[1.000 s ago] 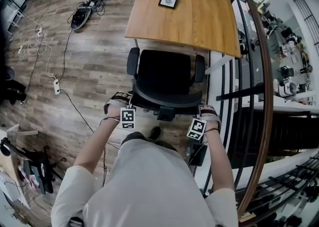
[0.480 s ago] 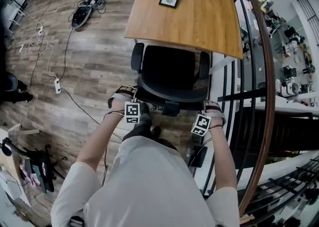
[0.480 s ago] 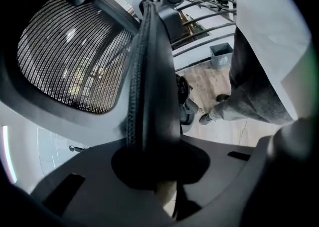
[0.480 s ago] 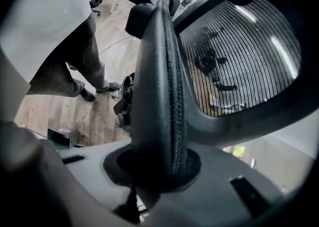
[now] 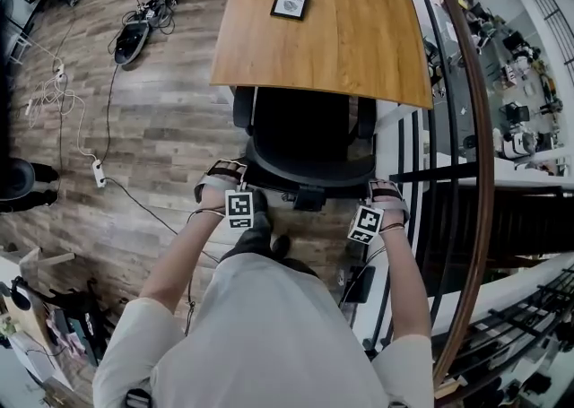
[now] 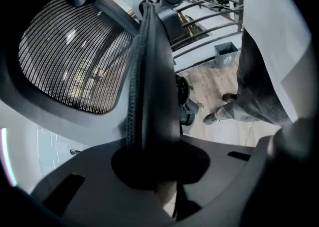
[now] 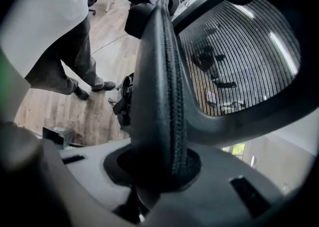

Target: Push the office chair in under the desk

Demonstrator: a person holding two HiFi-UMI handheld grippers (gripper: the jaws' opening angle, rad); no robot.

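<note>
While your left gripper and right gripper clamp the office chair by its backrest rim, the desk lies straight ahead, upper centre.

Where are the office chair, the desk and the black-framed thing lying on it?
office chair (image 5: 300,124): head view, on the seat.
desk (image 5: 359,39): head view, bare wooden top.
black-framed thing (image 5: 291,0): head view, its middle.

One office chair, one desk, two grippers: left gripper, right gripper.
</note>
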